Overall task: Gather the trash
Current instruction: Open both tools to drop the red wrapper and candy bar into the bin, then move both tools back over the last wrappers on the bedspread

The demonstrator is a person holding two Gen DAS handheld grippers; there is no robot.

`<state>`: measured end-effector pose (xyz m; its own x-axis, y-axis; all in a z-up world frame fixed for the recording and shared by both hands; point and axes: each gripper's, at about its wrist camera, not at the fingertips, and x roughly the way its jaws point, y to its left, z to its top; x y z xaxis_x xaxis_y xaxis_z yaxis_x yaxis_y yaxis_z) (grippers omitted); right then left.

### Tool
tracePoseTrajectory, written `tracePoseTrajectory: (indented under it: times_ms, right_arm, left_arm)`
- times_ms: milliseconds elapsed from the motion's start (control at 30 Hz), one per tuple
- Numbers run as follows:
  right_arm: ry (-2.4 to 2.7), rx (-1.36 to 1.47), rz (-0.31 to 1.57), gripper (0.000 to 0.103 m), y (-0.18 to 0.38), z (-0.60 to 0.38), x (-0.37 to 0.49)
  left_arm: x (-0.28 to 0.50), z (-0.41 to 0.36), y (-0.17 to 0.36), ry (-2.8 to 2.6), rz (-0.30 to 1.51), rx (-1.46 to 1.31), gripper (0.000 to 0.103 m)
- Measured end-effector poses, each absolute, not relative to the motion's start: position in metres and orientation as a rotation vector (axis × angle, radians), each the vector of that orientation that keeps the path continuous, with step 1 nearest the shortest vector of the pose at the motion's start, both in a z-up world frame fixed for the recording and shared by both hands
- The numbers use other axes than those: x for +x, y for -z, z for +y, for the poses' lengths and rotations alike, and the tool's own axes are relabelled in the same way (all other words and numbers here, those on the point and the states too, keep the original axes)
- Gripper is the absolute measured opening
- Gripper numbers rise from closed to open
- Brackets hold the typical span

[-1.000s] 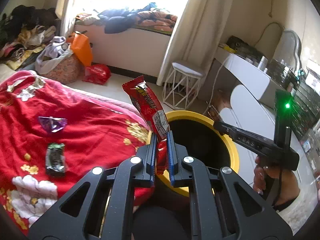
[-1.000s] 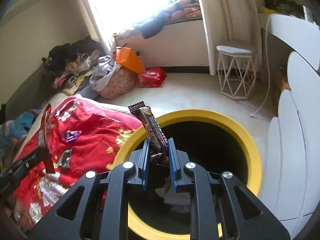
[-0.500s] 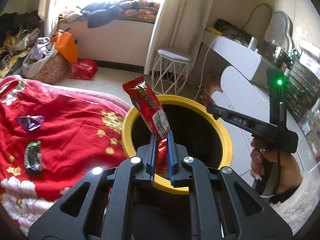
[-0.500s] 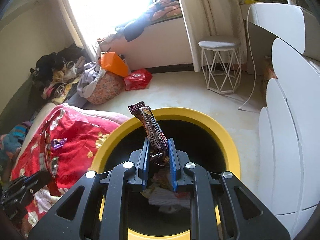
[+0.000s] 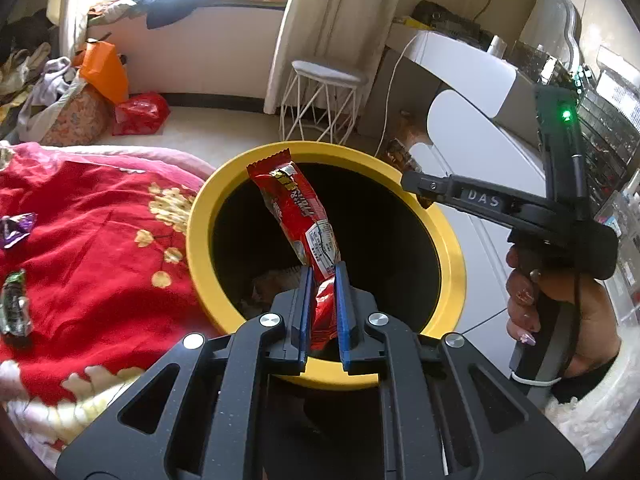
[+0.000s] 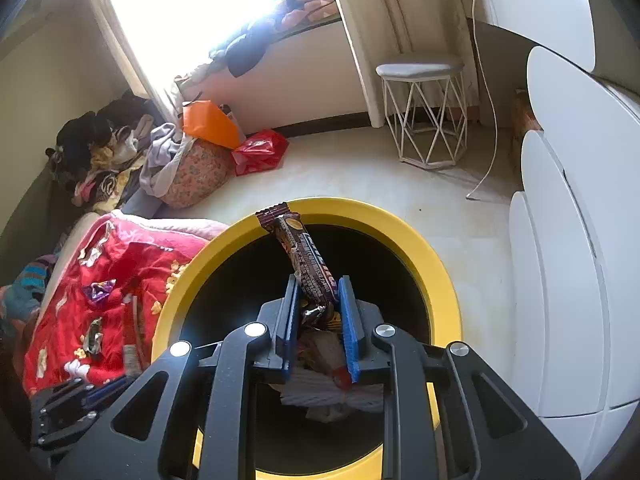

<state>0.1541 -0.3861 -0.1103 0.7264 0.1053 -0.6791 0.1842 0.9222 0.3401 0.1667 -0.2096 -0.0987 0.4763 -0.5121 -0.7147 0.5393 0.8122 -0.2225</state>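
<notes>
Both hands have drifted in and down since a second ago, so the yellow bin (image 5: 452, 248) now sits squarely under each gripper instead of off to one side.

Our left gripper (image 5: 323, 280) has the red wrapper (image 5: 298, 216) pinched by its lower end, the rest sticking up and leaning left over the dark opening. The blue pads are only just starting to ease apart, with the wrapper between them. Our right gripper (image 6: 318, 292) is doing the same with the brown wrapper (image 6: 306, 264): jaws beginning to open and the wrapper in between looks loose rather than squeezed. We reckon both are held by the tail on purpose, so once the pads let go each wrapper just falls straight into the bin with nothing to catch on the rim.

Two more pieces wait on the red blanket (image 5: 100, 248) — a purple wrapper (image 5: 16, 228) and a dark green one (image 5: 14, 304) — so the job looks far from finished.

Hard to read: the bottom of the bin is mostly black in the left view, and only some pale crumpled stuff shows in the right one. The right gripper's tip is partly lost against the rim in the left view, and our left gripper is cut off at the corner of the right view.
</notes>
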Motion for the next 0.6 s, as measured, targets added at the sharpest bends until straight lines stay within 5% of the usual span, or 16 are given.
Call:
tracePoseTrajectory:
  times_ms: [200,433,600]
  right_arm:
    - [0.048,0.431,0.759,0.027,0.114,-0.396,0.154]
    - [0.051,0.427,0.731,0.047,0.108,-0.399,0.152]
    - [0.047,0.368,0.702,0.055,0.098,-0.388,0.149]
  left_arm:
    - [0.178,-0.219,0.104,0.639,0.869,0.058,0.015]
    - [0.18,-0.206,0.097,0.599,0.84,0.019,0.069]
    - [0.175,-0.191,0.086,0.56,0.798,-0.013,0.092]
